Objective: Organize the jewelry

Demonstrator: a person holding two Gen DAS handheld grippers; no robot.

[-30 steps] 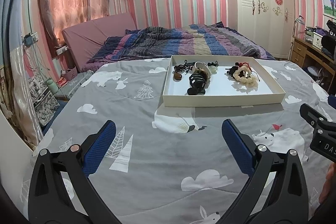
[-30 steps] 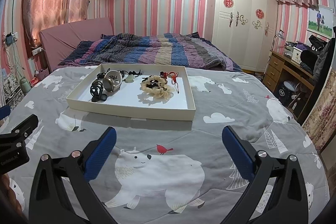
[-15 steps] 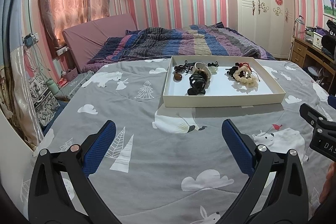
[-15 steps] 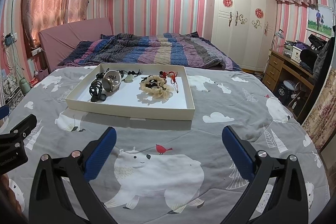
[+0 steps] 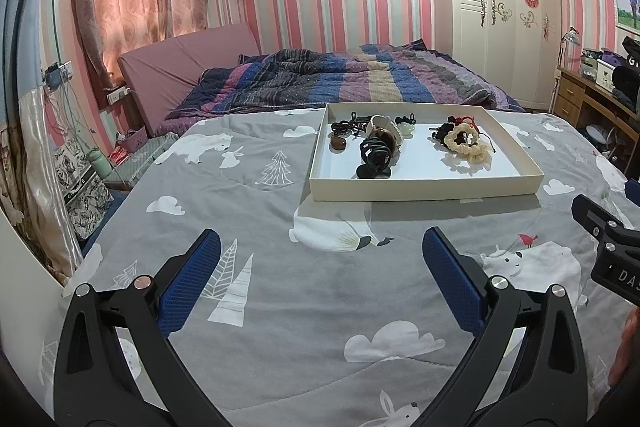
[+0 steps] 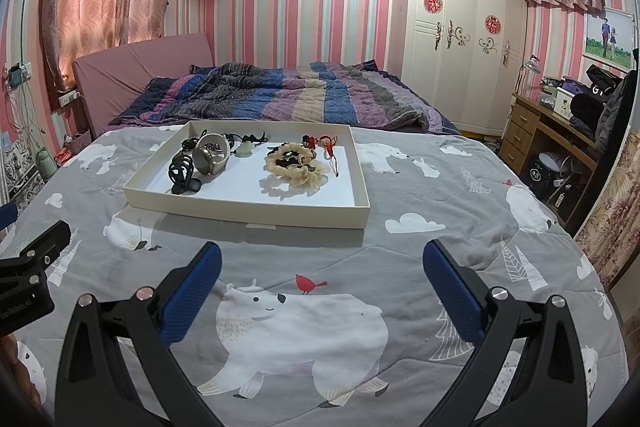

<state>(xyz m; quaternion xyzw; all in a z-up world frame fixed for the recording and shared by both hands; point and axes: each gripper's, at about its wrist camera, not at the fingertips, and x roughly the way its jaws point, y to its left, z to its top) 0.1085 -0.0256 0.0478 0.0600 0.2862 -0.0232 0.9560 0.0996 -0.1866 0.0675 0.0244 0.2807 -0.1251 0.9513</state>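
A shallow cream tray (image 5: 424,189) (image 6: 248,213) lies on the grey patterned bedspread ahead of both grippers. In its left half are a black hair claw (image 5: 374,157) (image 6: 182,171), a wide bangle (image 5: 384,129) (image 6: 210,157), a brown stone (image 5: 338,143), black cords and a pale green piece (image 6: 245,149). Its right half holds cream scrunchies (image 5: 466,143) (image 6: 296,167) and a red cord (image 6: 330,147). My left gripper (image 5: 320,267) and right gripper (image 6: 322,277) hover over the bedspread short of the tray, both open and empty.
A striped quilt (image 5: 340,79) is bunched at the bed's far end by the pink headboard (image 5: 188,63). A white wardrobe (image 6: 456,39) and a cluttered wooden desk (image 6: 560,131) stand to the right. Floor clutter sits left of the bed (image 5: 80,183).
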